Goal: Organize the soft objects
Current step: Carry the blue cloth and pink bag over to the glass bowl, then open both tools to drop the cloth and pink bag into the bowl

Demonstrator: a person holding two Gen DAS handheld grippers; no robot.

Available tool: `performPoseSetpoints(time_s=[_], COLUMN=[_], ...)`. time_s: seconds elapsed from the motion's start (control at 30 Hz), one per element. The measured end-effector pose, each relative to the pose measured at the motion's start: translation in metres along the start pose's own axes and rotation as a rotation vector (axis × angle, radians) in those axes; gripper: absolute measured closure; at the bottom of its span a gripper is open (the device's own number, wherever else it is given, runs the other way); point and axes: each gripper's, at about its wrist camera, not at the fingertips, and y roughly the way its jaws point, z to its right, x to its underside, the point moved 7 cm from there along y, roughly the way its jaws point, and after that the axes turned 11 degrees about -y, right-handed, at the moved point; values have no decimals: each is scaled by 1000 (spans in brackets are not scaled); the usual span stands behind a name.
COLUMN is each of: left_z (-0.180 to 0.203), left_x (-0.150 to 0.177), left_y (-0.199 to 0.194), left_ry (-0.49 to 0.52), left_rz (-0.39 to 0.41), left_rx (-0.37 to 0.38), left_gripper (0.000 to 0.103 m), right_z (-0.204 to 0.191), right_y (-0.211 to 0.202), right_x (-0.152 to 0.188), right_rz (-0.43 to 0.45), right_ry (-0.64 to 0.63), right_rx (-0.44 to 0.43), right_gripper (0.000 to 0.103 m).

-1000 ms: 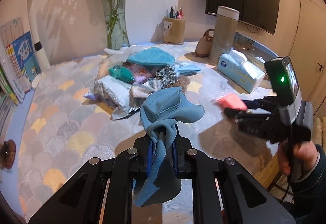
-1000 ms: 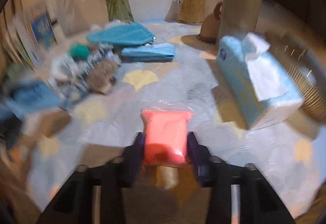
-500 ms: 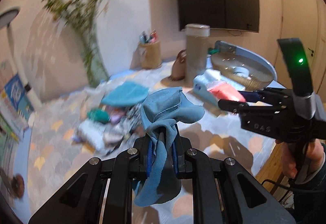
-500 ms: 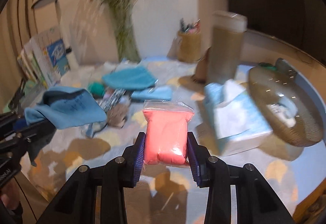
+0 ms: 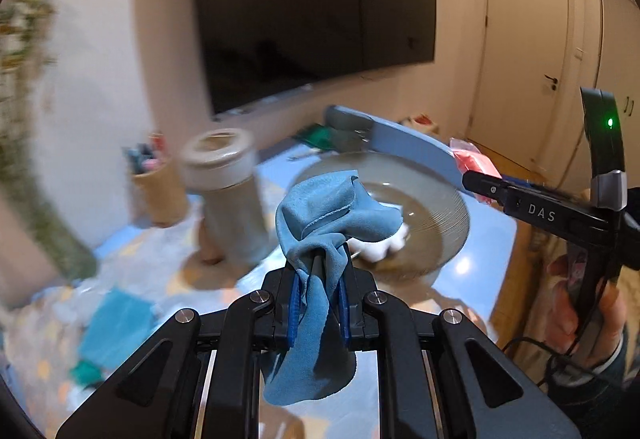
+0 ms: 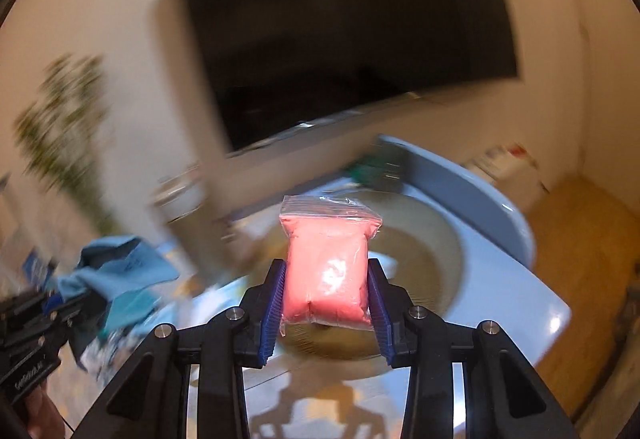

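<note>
My left gripper point(image 5: 318, 281) is shut on a light blue cloth point(image 5: 332, 217), which bunches above the jaws and hangs down below them. My right gripper point(image 6: 326, 289) is shut on a clear bag of pink soft stuff point(image 6: 328, 263), held upright between the blue pads. Both are held in the air in front of a round woven basket point(image 5: 444, 215) on the table's far right; something white lies in it. In the left wrist view the right gripper point(image 5: 476, 179) comes in from the right with the pink bag point(image 5: 474, 159). The right wrist view shows the cloth point(image 6: 120, 267) at its left.
A tall beige canister point(image 5: 228, 195) and a pen holder point(image 5: 158, 183) stand left of the basket. Teal and blue cloths point(image 5: 114, 323) lie blurred on the patterned table at lower left. A dark TV point(image 5: 312, 11) hangs on the wall behind; a door point(image 5: 520, 59) is at right.
Both grippers have risen and swung right, from over the heap of cloths to in front of the basket. Each keeps its hold: the left on the blue cloth, the right on the pink bag.
</note>
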Motion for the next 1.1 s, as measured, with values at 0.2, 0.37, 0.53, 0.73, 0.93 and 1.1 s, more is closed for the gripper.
performPoseSetpoints(time_s=[0.2, 0.37, 0.53, 0.73, 0.93, 1.1], left_z=[33, 45, 44, 25, 5, -18], left_x=[-7, -12, -23, -18, -5, 10], left_y=[72, 107, 120, 98, 48, -11], left_ry=[-51, -11, -38, -82, -82, -82], left_rz=[-153, -152, -120, -98, -59, 26], left_rx=[148, 105, 73, 99, 99, 74], left_gripper=[91, 90, 59, 59, 59, 59], right_z=[67, 77, 74, 66, 30, -13], right_y=[38, 73, 91, 79, 63, 39], right_x=[9, 18, 19, 20, 21, 17], right_rz=[-91, -181, -231, -209, -219, -209], right_ry=[197, 221, 211, 160, 190, 196], right_rx=[45, 36, 2, 19, -133, -285], right_gripper=[65, 65, 57, 44, 44, 43])
